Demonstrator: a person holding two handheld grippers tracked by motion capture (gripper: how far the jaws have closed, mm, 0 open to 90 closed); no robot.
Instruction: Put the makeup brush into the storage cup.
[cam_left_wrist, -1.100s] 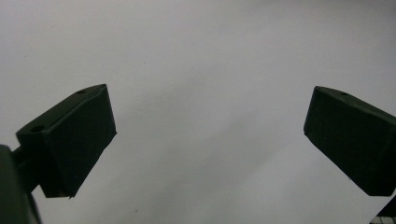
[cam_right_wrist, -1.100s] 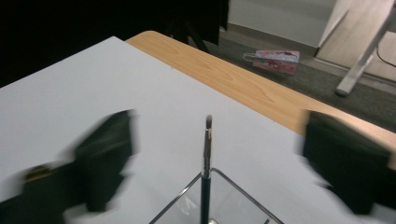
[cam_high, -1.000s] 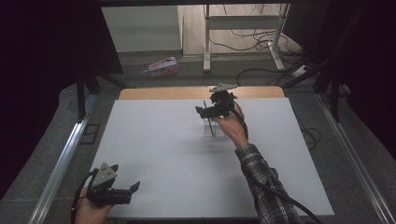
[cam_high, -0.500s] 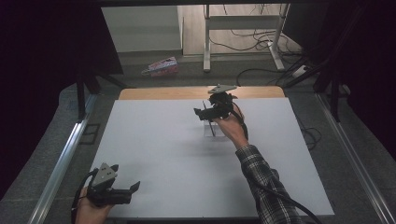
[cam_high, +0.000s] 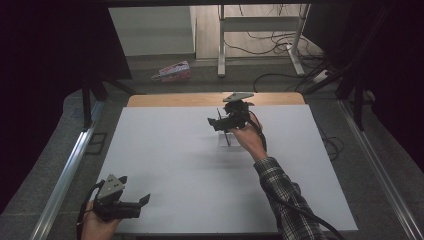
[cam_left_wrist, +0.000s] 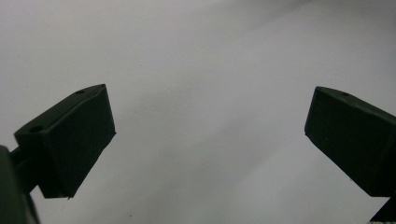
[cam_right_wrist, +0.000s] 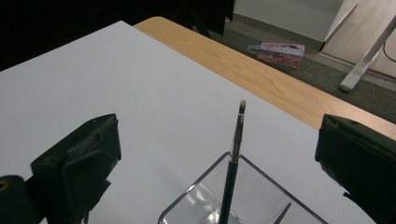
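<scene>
My left tool rests near the front-left corner of the white worktop, jaws spread, holding nothing. My right tool hovers, jaws wide apart, over the makeup brush, which stands tilted in a clear plastic holder near the far edge. The brush looks light, stiff and slick; I'd pinch its handle. A pink packet lies on the dim floor beyond.

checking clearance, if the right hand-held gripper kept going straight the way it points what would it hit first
Probably the thin brush standing in the clear holder, centred between the open jaws of the right hand-held gripper. Depth is hard to judge.
</scene>
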